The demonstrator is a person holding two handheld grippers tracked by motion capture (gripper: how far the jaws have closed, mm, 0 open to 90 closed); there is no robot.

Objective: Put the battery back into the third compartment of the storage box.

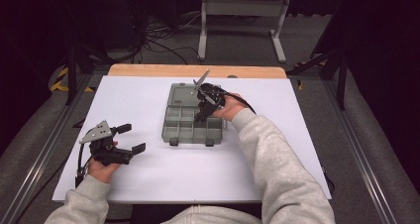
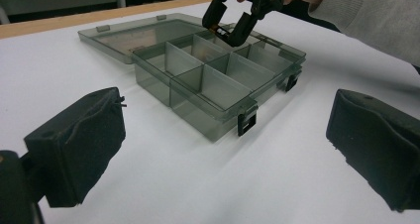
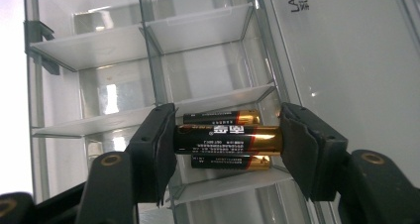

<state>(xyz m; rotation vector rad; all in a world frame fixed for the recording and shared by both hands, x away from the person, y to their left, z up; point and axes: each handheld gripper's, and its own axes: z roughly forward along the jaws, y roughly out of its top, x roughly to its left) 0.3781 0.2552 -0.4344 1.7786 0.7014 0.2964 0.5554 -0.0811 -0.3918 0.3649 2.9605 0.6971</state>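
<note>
On the left of the table [image 1: 148,184], the left gripper [image 1: 132,138] lay low on the white surface in the person's left hand [image 1: 101,167], its jaws spread wide with nothing between them, aimed toward the box with bare tabletop all the way to it. In the left gripper view its black pads [image 2: 79,144] were cut off at the bottom corners. The clear grey compartment box [image 1: 174,130] sat mid-table, lid [image 1: 181,94] folded flat toward the far edge, two dark latches on its near wall. Farther right, the right gripper [image 1: 203,116] reached down into a compartment on the box's right side, near the lid hinge; from the high view its tips were hidden by the hand and the box walls. The right gripper view showed its jaws partly closed end to end on a black-and-gold battery [image 3: 228,140], long axis running level from pad to pad, gold end at that view's right. Two more batteries [image 3: 222,118] lay parallel beneath, partly covered, with divider walls close around them.
</note>
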